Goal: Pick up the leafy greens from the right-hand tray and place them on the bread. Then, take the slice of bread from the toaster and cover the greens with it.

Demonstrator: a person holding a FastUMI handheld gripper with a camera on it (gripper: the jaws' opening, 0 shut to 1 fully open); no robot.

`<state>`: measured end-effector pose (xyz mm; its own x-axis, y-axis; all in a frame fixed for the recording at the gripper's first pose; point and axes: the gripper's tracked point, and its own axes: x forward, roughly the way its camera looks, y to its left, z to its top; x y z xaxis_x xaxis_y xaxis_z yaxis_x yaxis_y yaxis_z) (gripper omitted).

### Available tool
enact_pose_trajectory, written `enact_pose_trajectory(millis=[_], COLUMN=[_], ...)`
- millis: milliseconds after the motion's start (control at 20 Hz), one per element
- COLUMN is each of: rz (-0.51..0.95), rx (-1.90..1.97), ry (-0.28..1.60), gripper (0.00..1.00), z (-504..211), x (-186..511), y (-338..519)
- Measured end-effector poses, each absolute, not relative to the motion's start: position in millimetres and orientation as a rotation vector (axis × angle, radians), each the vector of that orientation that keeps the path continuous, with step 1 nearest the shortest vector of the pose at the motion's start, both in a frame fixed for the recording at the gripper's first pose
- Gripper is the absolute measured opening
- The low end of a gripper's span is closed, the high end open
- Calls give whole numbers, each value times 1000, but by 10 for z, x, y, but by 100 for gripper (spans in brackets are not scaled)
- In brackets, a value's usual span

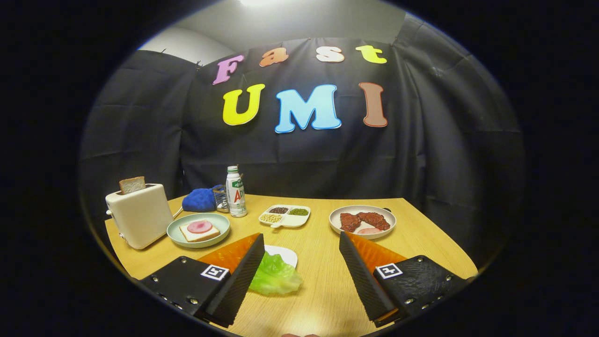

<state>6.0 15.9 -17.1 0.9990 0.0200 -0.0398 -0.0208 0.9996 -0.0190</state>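
Observation:
My gripper (299,252) is open, its two fingers spread wide above the wooden table (323,290). A green lettuce leaf (275,276) lies on a small white plate (286,253) right beside the left finger, partly hidden behind it, not gripped. Beyond the left finger a pale green plate (175,234) carries a slice of bread (196,234) topped with a round pink slice of ham (200,226). Left of that plate stands a cream toaster (139,215) with a second slice of bread (132,185) sticking up out of its slot.
A blue cloth (200,200), a small glass and a white bottle (236,192) stand behind the bread plate. A divided white dish of beans (284,216) sits mid-table. A white plate with dark meat pieces (362,221) lies beyond the right finger.

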Motion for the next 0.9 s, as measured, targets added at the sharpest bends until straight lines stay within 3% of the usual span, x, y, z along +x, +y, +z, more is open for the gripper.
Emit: enact_pose_trajectory(millis=[900], rz=[68], rx=[5], ry=[335], gripper=[99], z=[-1078], x=[321], y=[370])
